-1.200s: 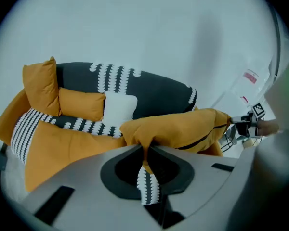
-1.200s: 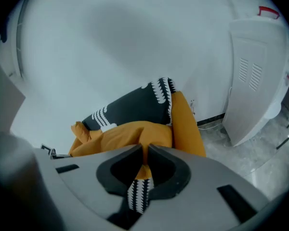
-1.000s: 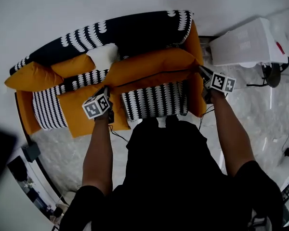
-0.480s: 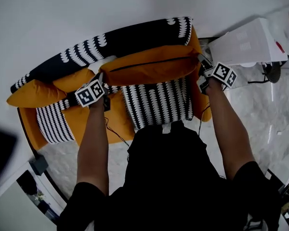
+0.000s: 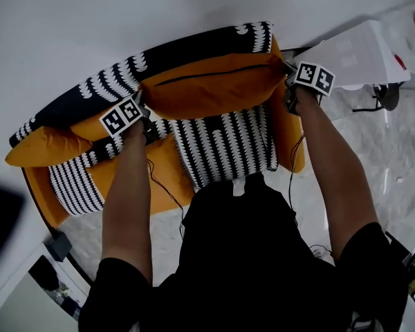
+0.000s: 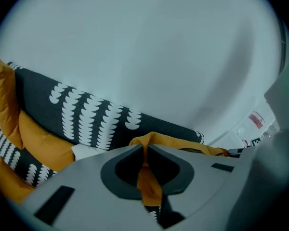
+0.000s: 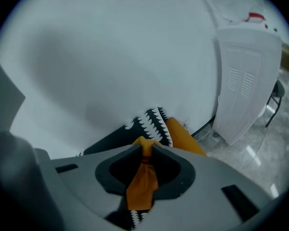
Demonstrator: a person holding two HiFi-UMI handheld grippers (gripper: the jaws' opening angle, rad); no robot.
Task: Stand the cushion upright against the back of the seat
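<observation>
I have the left gripper (image 5: 144, 109) clamped on the left corner of the orange cushion (image 5: 211, 85) and the right gripper (image 5: 288, 75) clamped on its right corner (each gripper view shows a pinch of orange cloth squeezed between jaws that are nearly together). The cushion is stretched between them on its long edge, zip seam uppermost, over the striped seat (image 5: 225, 144) and right in front of the black-and-white backrest (image 5: 180, 50), though I cannot tell whether it leans on it. Another orange cushion (image 5: 41, 147) lies at the sofa's left end.
</observation>
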